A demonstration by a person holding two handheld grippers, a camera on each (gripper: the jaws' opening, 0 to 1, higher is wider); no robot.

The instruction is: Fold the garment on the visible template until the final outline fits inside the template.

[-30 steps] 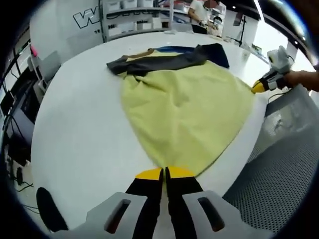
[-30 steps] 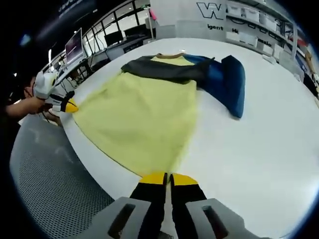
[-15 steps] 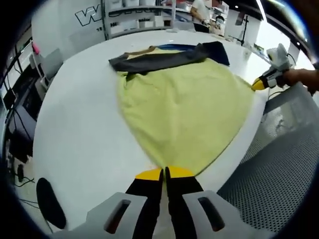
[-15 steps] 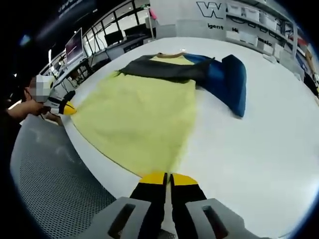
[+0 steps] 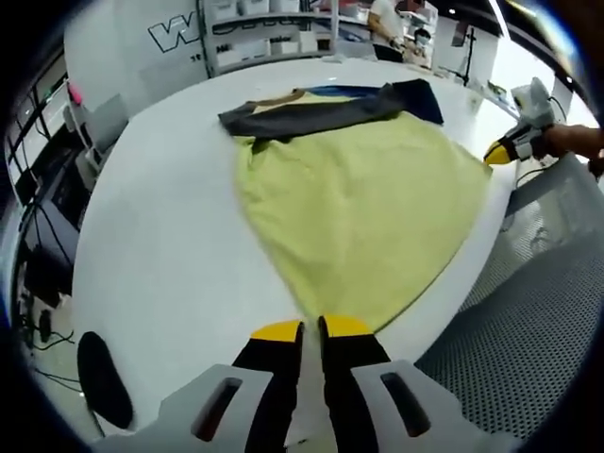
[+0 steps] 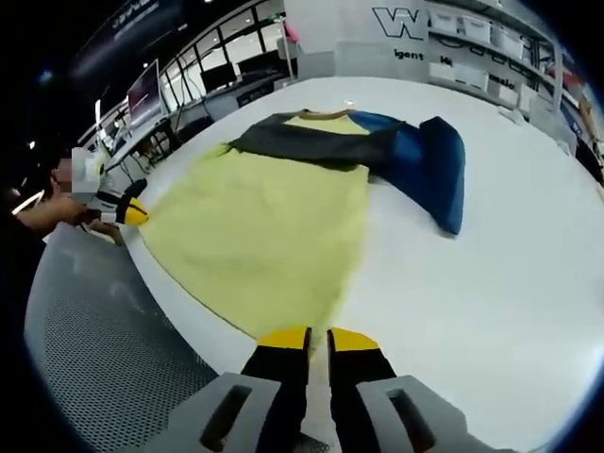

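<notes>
A yellow garment (image 5: 368, 208) lies spread on the white round table (image 5: 160, 245), its dark grey sleeve (image 5: 302, 115) folded across the top and a blue sleeve (image 5: 415, 94) behind it. My left gripper (image 5: 311, 328) is shut on one corner of the yellow hem at the table's near edge. My right gripper (image 6: 319, 336) is shut on the other hem corner of the garment (image 6: 264, 226). The blue sleeve (image 6: 434, 165) lies off to the right of the grey sleeve (image 6: 311, 146). The right gripper (image 5: 500, 151) comes into the left gripper view, the left gripper (image 6: 127, 212) into the right gripper view.
A grey perforated surface (image 5: 528, 321) sits just below the table's edge, also seen from the other side (image 6: 94, 340). White table (image 6: 491, 283) stretches to the right of the garment. Shelves (image 5: 274, 28) and a person (image 5: 387, 19) stand far behind. Monitors (image 6: 142, 90) line a desk.
The yellow cloth looks pulled a little flatter, with fewer wrinkles near the grey sleeve. Both grippers keep their hold on the hem corners. The views have shifted slightly.
</notes>
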